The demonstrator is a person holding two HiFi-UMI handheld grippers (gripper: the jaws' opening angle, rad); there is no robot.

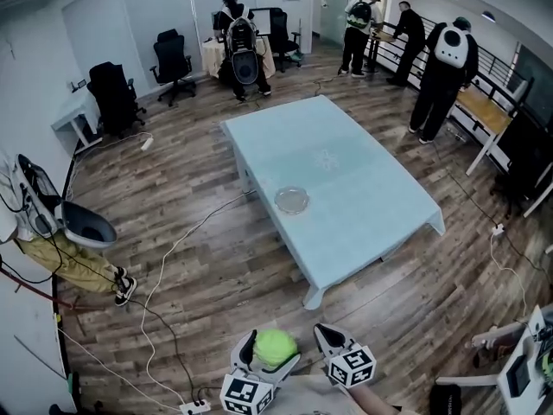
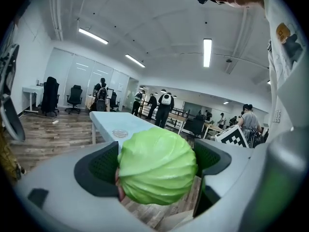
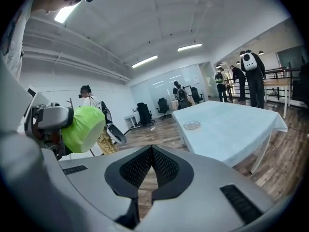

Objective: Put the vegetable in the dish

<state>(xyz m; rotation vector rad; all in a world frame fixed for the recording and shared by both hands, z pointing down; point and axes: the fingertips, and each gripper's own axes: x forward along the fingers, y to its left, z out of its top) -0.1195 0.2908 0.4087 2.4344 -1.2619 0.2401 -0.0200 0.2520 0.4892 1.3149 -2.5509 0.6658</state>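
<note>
A round green cabbage (image 1: 275,348) is clamped in my left gripper (image 1: 267,354), low in the head view and over the wooden floor. In the left gripper view the cabbage (image 2: 157,166) fills the space between the two dark pads. My right gripper (image 1: 332,340) sits just to its right, shut and holding nothing; in its own view the pads (image 3: 145,167) meet and the cabbage (image 3: 83,129) shows at the left. A clear glass dish (image 1: 292,200) lies on the light blue table (image 1: 363,188), far ahead of both grippers. The dish also shows small in both gripper views (image 2: 120,133) (image 3: 192,125).
Cables (image 1: 168,258) trail over the floor between me and the table. Black office chairs (image 1: 117,93) and a white desk (image 1: 73,115) stand at the left. Several people stand at the far end and along a railing (image 1: 497,67) at the right. A clothes rack (image 1: 43,223) is at the left.
</note>
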